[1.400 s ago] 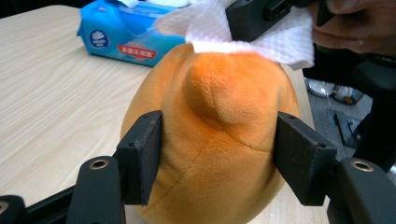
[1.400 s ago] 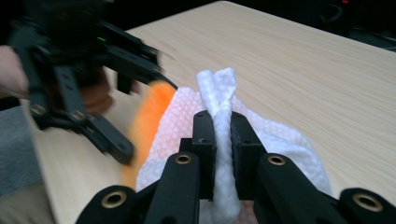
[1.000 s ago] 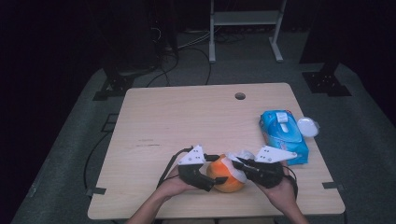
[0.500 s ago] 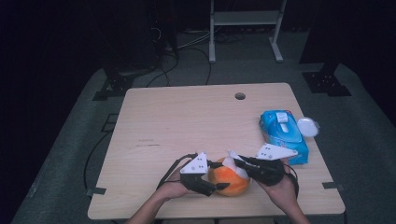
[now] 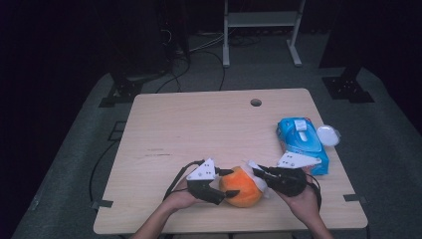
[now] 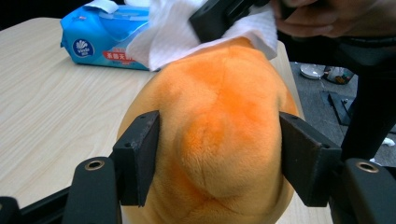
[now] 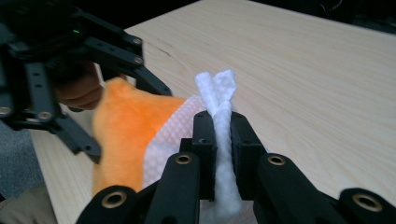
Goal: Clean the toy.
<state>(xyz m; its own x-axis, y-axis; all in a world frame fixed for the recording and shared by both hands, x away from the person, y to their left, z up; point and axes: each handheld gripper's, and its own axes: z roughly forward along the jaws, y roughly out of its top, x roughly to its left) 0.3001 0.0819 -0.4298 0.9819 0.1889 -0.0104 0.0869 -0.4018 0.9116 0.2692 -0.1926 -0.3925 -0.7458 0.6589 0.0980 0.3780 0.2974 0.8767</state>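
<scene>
Since 1 second ago the left gripper [image 5: 228, 183] has closed onto the orange plush [image 6: 219, 135] at the table's near edge, steadying it while the right gripper [image 7: 218, 128], clamped on a wipe [image 7: 219, 93], rubs it.

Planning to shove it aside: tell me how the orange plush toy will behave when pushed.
The orange plush toy probably squashes rather than slides: it bulges between the left gripper pads. Likely light and unbreakable, being fuzzy fabric. Its rounded shape may roll a little.
</scene>
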